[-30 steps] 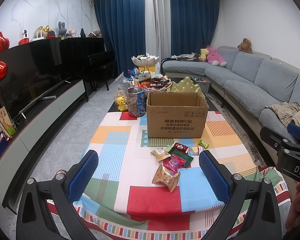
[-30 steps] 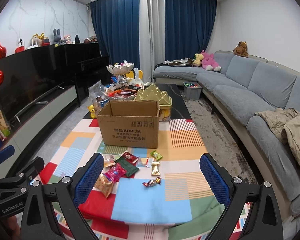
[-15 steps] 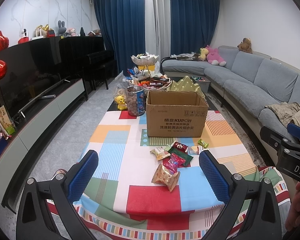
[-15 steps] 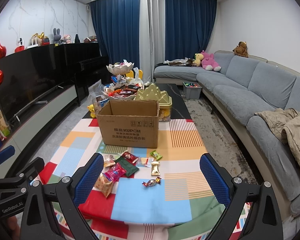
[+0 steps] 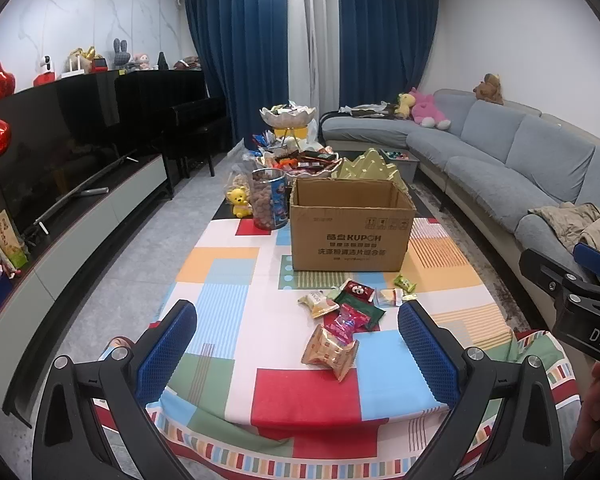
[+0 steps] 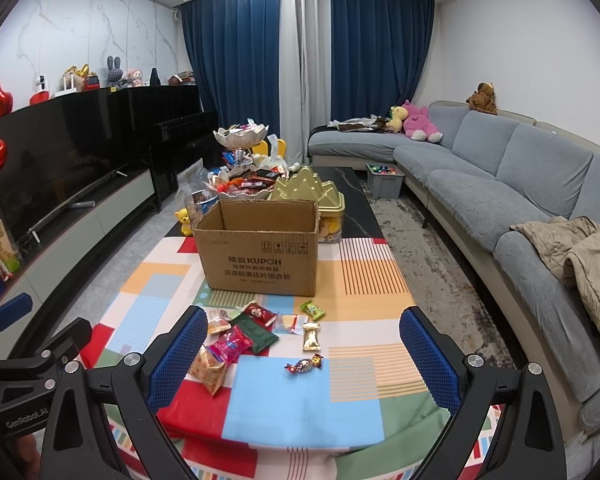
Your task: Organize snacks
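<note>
Bright, even ceiling light; sharp focus throughout; strong fisheye bending and dark vignette at the corners

Matt brown cardboard box (image 5: 351,236) on a patterned cloth table cover (image 5: 228,292); glossy foil-wrapped snacks (image 6: 244,340); textured blue fingers (image 6: 176,360).

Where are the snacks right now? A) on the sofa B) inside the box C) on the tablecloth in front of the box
C: the snacks lie loose on the tablecloth in front of the box; both grippers are open and hold nothing.
</note>
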{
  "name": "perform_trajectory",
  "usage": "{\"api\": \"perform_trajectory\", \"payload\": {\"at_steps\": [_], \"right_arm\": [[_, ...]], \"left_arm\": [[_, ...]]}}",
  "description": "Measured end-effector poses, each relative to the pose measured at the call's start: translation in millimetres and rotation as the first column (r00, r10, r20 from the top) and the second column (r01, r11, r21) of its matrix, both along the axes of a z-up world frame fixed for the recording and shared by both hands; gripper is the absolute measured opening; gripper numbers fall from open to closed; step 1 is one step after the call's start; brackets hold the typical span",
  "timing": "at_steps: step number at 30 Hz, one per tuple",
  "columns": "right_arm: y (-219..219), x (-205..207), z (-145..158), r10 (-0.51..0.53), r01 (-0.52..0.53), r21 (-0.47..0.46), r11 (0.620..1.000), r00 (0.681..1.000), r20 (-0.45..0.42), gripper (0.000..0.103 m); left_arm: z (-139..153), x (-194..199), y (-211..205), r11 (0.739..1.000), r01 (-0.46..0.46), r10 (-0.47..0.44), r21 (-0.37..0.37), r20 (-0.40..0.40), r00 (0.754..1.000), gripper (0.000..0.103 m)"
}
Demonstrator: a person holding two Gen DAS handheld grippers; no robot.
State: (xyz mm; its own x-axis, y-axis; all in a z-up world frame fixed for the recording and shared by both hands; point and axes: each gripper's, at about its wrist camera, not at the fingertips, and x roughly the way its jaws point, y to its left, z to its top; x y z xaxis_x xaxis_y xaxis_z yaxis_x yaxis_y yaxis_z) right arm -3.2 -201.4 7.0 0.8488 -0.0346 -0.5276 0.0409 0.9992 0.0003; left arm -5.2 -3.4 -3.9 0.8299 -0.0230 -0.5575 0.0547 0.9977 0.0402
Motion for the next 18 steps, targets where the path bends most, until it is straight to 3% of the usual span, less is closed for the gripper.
{"api": "perform_trajectory", "payload": {"at_steps": [18], "right_arm": [[-1.6,7.8,-7.4,-0.001,0.001,0.005,1.000,1.000,-0.022,0.098]], "left_arm": [[-5.5,5.2,-0.6,1.000,0.012,-0.012,0.008,-0.013,1.000,0.103]]}}
